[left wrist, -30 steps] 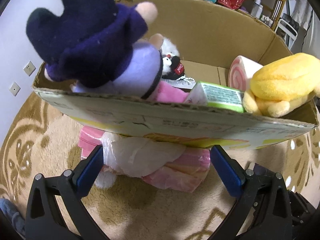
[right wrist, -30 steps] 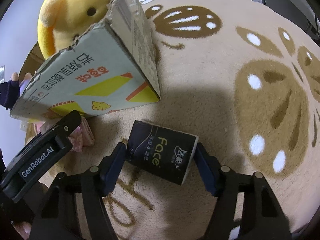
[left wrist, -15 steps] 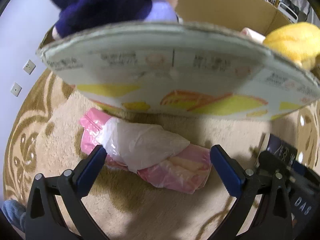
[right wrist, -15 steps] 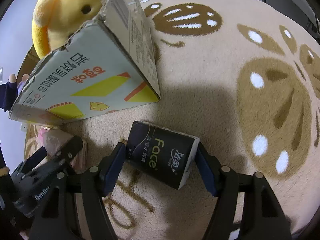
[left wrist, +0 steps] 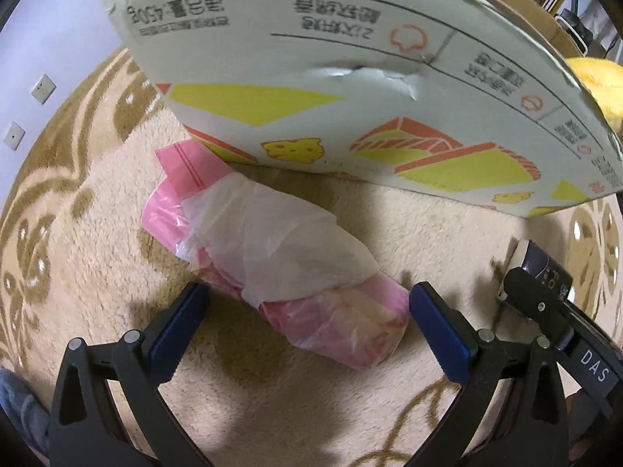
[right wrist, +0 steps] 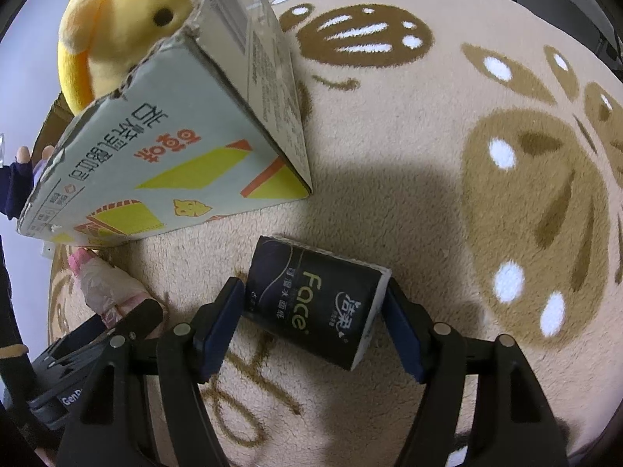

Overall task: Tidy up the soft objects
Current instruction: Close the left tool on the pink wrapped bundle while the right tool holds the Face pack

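A pink and white plastic bag bundle (left wrist: 288, 264) lies on the carpet in front of the cardboard box (left wrist: 350, 97). My left gripper (left wrist: 307, 290) points down over the bundle's near end, open, one blue pad on each side of it. In the right wrist view a dark "Face" tissue pack (right wrist: 315, 307) rests on the carpet between the pads of my right gripper (right wrist: 313, 288). Those jaws are opening, and both pads still touch the pack's ends. A yellow plush toy (right wrist: 117, 31) sticks out of the box (right wrist: 163, 163). The bundle (right wrist: 105, 284) also shows there, by the left gripper (right wrist: 128, 323).
The beige carpet (right wrist: 447, 155) with brown patterns spreads wide to the right of the box. A purple plush's arm (right wrist: 15, 183) peeks over the box's far left edge. Wall sockets (left wrist: 43, 87) sit at the left. The right gripper's body (left wrist: 545, 311) is close on the left gripper's right.
The left gripper has sunk and tipped down: the box's inside and its toys have left its view, and the bag bundle now lies between its fingers. The right jaws have widened slightly around the pack.
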`<control>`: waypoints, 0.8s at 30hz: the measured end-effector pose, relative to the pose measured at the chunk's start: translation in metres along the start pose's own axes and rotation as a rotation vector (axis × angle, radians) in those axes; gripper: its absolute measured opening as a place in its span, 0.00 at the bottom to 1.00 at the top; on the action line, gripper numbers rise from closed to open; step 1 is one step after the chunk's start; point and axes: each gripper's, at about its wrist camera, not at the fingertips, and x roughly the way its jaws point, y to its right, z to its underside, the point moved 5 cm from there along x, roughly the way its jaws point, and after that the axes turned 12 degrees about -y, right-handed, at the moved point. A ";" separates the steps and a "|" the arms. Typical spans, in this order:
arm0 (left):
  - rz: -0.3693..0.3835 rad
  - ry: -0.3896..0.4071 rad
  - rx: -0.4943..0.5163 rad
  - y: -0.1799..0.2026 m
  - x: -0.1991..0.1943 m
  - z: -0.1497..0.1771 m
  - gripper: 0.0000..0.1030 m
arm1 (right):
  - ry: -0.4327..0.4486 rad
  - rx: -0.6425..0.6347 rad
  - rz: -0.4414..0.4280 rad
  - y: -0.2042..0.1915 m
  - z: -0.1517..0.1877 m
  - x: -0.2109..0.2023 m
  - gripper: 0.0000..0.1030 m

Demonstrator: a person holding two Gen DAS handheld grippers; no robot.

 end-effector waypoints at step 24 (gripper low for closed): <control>0.018 0.084 0.058 -0.032 -0.039 0.051 0.21 | 0.085 -0.131 0.062 -0.030 0.017 -0.024 0.71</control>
